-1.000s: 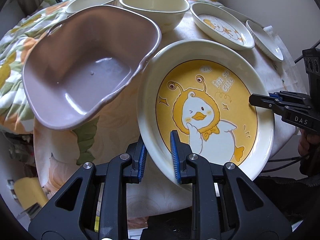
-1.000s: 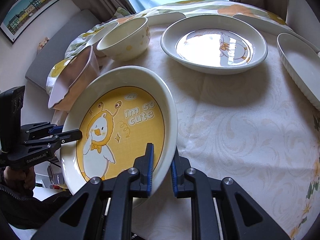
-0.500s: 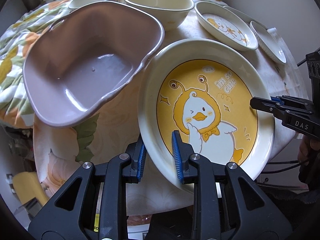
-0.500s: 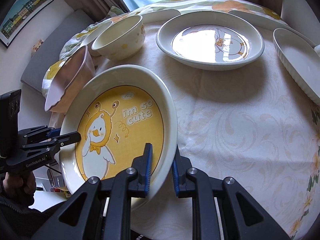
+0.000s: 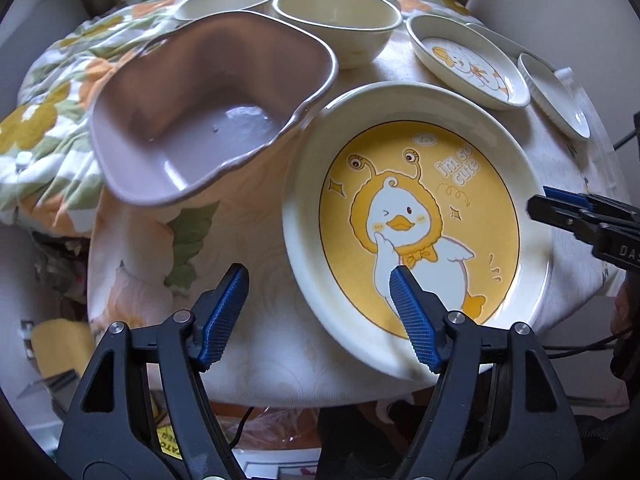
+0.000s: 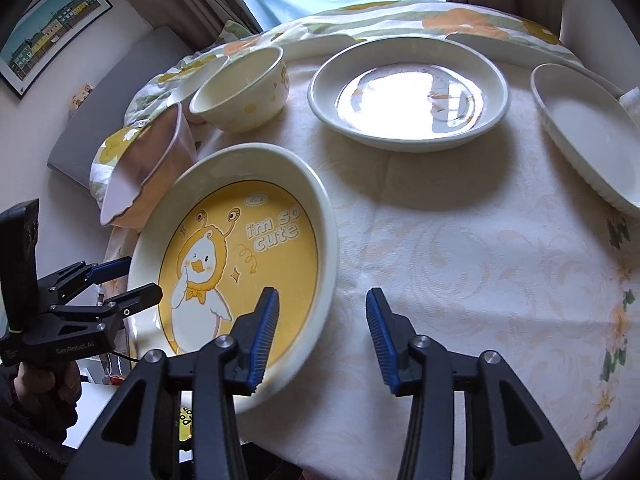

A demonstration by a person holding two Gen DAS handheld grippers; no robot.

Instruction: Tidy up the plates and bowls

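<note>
The duck plate (image 5: 416,216) lies at centre frame on the tablecloth (image 6: 460,264); left gripper (image 5: 320,304) and right gripper (image 6: 322,336) have just been opening, both released, straddling its rim.

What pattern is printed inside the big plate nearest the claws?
A winking white duck in a yellow hood on yellow, on the big plate; clearest in the left wrist view.

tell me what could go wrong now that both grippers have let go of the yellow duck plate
The duck plate seems to overhang the table's near edge, so a nudge from either gripper could tip it off. The left gripper and right gripper have just been opening, each with one finger still over the plate; pulling back carelessly might drag its rim. The mauve bowl sits tilted close by on the bunched cloth and may slide.
</note>
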